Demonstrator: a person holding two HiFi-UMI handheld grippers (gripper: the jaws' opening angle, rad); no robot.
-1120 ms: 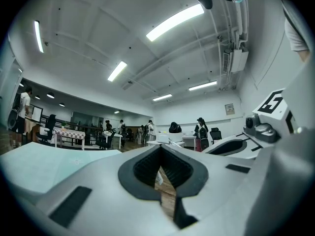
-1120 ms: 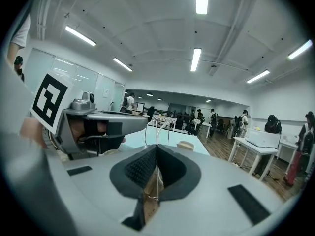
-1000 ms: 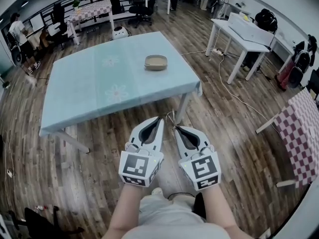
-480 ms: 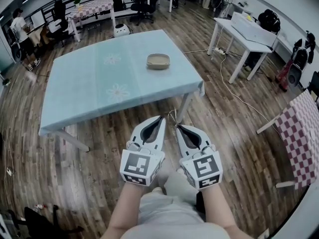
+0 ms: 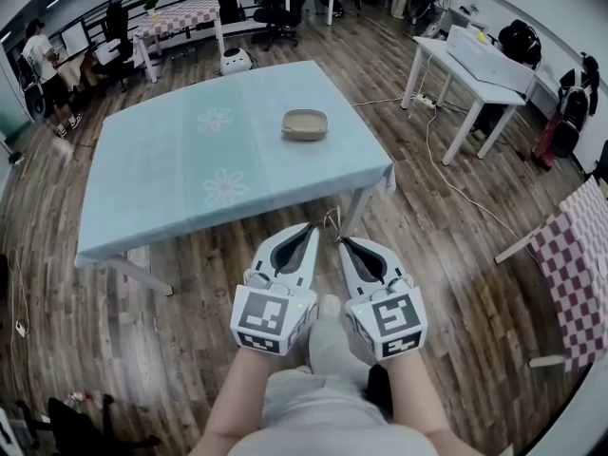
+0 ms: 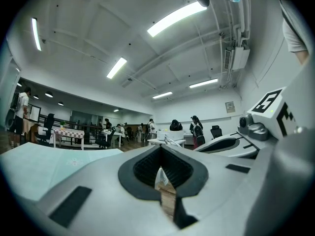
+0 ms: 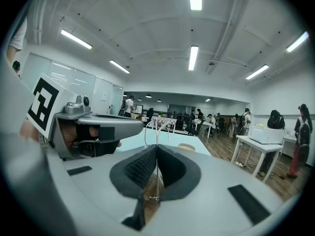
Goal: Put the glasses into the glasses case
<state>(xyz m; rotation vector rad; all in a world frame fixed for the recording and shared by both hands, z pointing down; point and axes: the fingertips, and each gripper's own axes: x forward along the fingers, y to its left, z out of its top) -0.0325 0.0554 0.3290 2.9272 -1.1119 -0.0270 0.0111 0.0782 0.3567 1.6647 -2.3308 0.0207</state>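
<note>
Jaws of the right gripper point(image 5: 340, 243) are clamped on the thin wire glasses point(image 7: 157, 136), whose frame sticks up past the tips. Just beside it, the left gripper point(image 5: 308, 227) is clenched on nothing. Farther off, the tan glasses case point(image 5: 304, 123) lies on the blue table point(image 5: 161, 174).

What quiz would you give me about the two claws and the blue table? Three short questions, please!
1. True or false: the glasses case lies on the floor.
2. Which claw pinches the thin wire glasses? A: left claw. B: right claw. C: neither.
3. What colour is the table that the case lies on?

Key:
1. False. It lies on the table.
2. B. The wire frame stands up between its shut jaws.
3. Light blue, with white flowers.
</note>
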